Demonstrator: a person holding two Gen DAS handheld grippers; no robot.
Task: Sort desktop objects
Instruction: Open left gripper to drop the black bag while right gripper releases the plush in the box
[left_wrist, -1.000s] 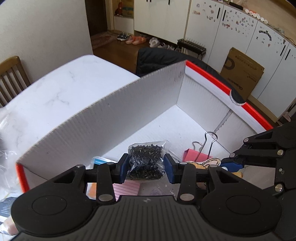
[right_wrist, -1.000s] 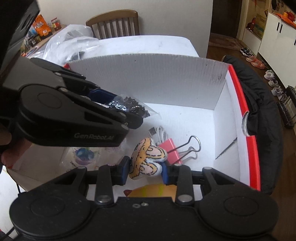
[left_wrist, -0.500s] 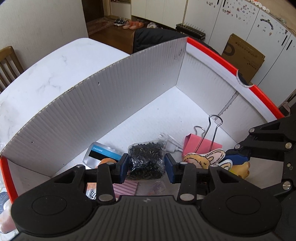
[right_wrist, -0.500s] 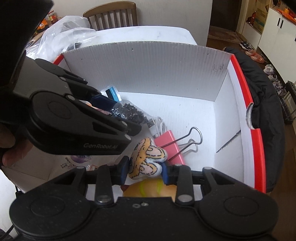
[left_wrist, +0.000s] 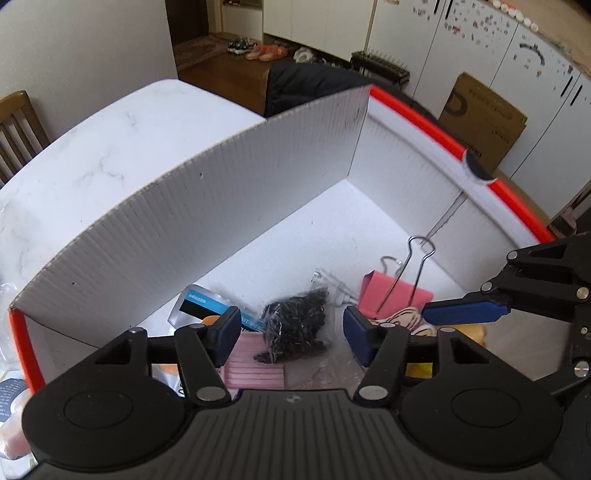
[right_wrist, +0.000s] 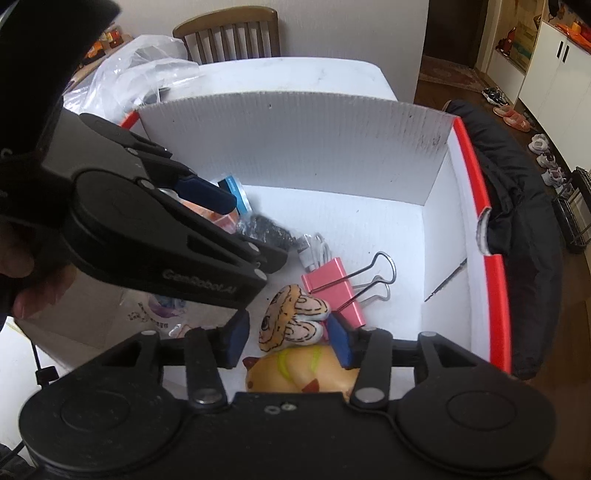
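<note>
The white counter (left_wrist: 110, 147) is carrying a white box (left_wrist: 221, 206) with red rims, and the box's near wall is cut off below both cameras. A black jacket (right_wrist: 517, 206) is hanging against the box's right side, hiding what it is draped over. A crumpled plastic bag (right_wrist: 147, 77) is lying on the counter behind the box, its contents hard to make out.

Inside the box, the left gripper (left_wrist: 288, 332) is hovering with its jaws opening; the bag of black screws (left_wrist: 295, 325) is lying between them, clear of both pads, on a pink notepad (left_wrist: 255, 373) half hidden under the gripper body. The right gripper (right_wrist: 286, 341) is also opening its jaws; the flat cartoon plush (right_wrist: 291, 321) is sitting between them, no longer squeezed as far as can be seen, resting on a yellow toy (right_wrist: 303, 373) whose lower part is cut off. A pink binder clip (right_wrist: 332, 291) is lying just beside the plush, with a white cable (right_wrist: 314, 251) partly tucked behind it. A blue-edged packet (left_wrist: 207, 306) is mostly hidden by the left gripper.
</note>
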